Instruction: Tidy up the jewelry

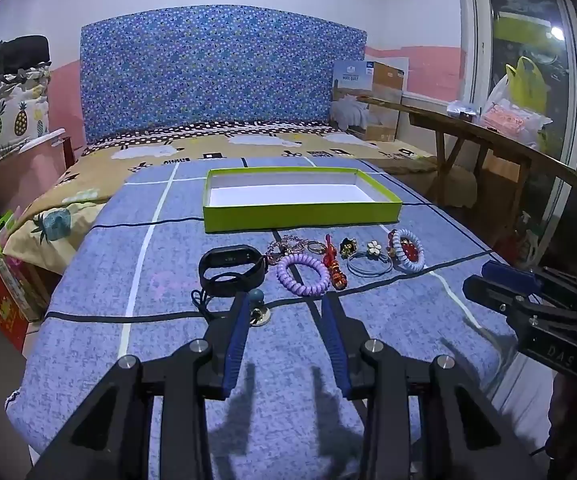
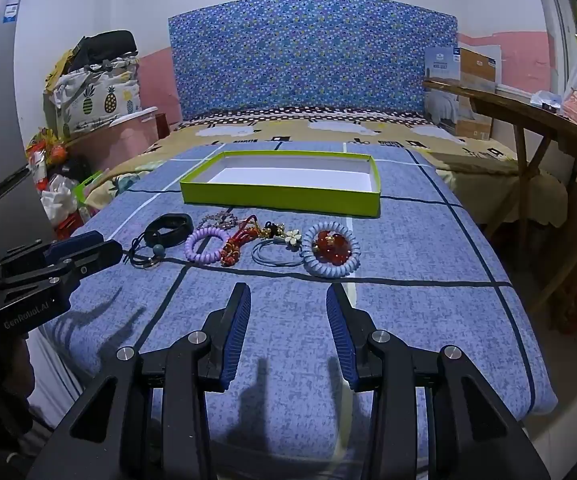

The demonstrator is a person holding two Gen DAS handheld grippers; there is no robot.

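Left gripper [image 1: 284, 300] spread, holding nothing, above the bed's [image 2: 428, 280] near edge; the jewelry row, black watch band [image 1: 230, 266] to pale blue coil [image 2: 330, 254], lies mid-bed before the green tray [image 2: 280, 199]; right gripper [image 2: 287, 294] spread too

Both low wrist views toward shared tray [image 1: 302, 213]

Matt cardboard tray [image 1: 302, 213] on mottled cloth bedspread [image 1: 208, 360]; glossy plastic coil band [image 1: 303, 274]; rough wooden bench [image 1: 488, 132].

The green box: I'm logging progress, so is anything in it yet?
Empty. The green box shows only its bare white floor in both views; the purple coil band and the other jewelry lie on the bedspread in front.
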